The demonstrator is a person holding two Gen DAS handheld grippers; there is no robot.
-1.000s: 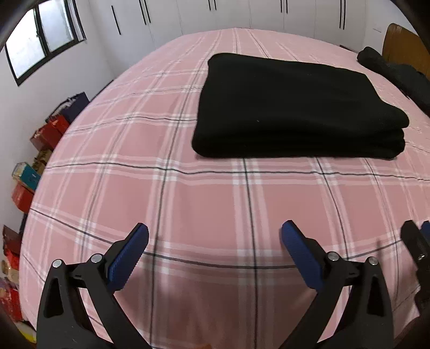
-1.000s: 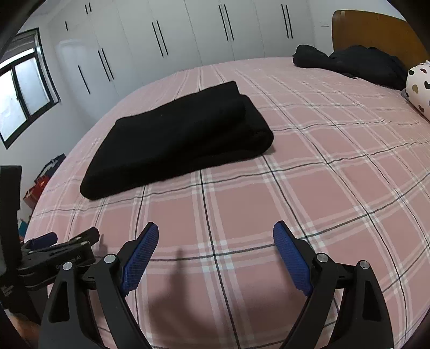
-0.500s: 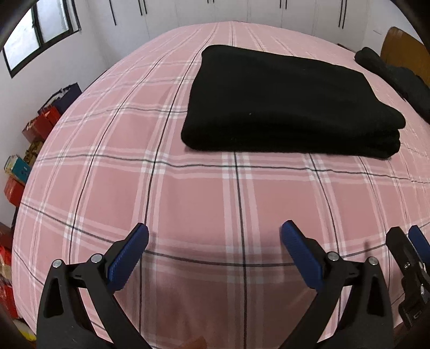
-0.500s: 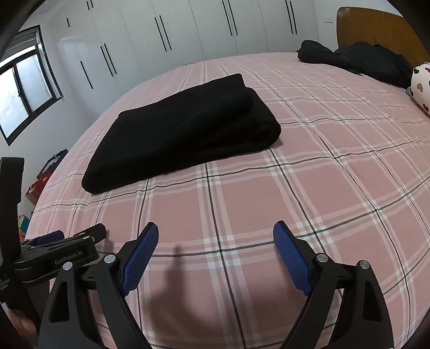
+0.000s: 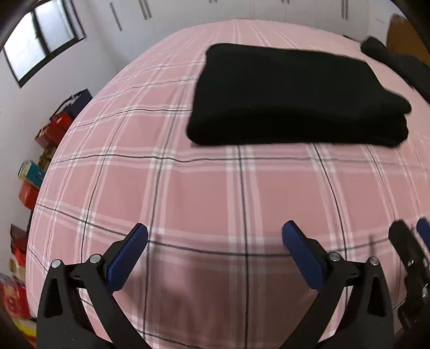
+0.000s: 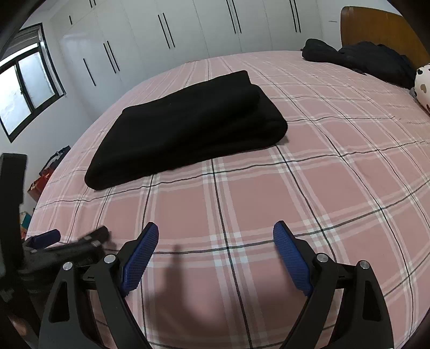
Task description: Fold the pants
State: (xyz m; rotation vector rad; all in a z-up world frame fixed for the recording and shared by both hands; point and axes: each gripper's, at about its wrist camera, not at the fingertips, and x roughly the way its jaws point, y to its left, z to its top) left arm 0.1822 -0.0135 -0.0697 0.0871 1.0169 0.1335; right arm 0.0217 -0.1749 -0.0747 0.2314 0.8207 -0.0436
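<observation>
Since a second ago the left-wrist view has shifted a little: the folded black pants (image 5: 293, 96) now sit further right and slightly lower in that picture, while the right-wrist view is nearly unchanged. Taking the pants as the landmark, and going left to right: to their far left, beyond the edge of the bed (image 5: 215, 193), stacked red and coloured boxes (image 5: 51, 131) line the floor under a window (image 5: 40, 40). Nearer the camera than the pants, the left gripper (image 5: 215, 249) hangs above bare pink plaid bedspread, its blue-padded jaws standing wide apart with nothing between them. The pants themselves lie flat on the bed in a tidy folded rectangle, well clear of both tools. Right of the left gripper, the right gripper (image 6: 215, 247) hovers over the same stretch of bedspread in front of the pants, its jaws likewise spread and holding nothing. Behind the pants, white wardrobe doors (image 6: 188, 29) fill the wall. To the pants' far right, a heap of dark clothes (image 6: 360, 61) rests against the wooden headboard (image 6: 381, 24), beside a white pillow (image 6: 423, 83) printed with hearts.
</observation>
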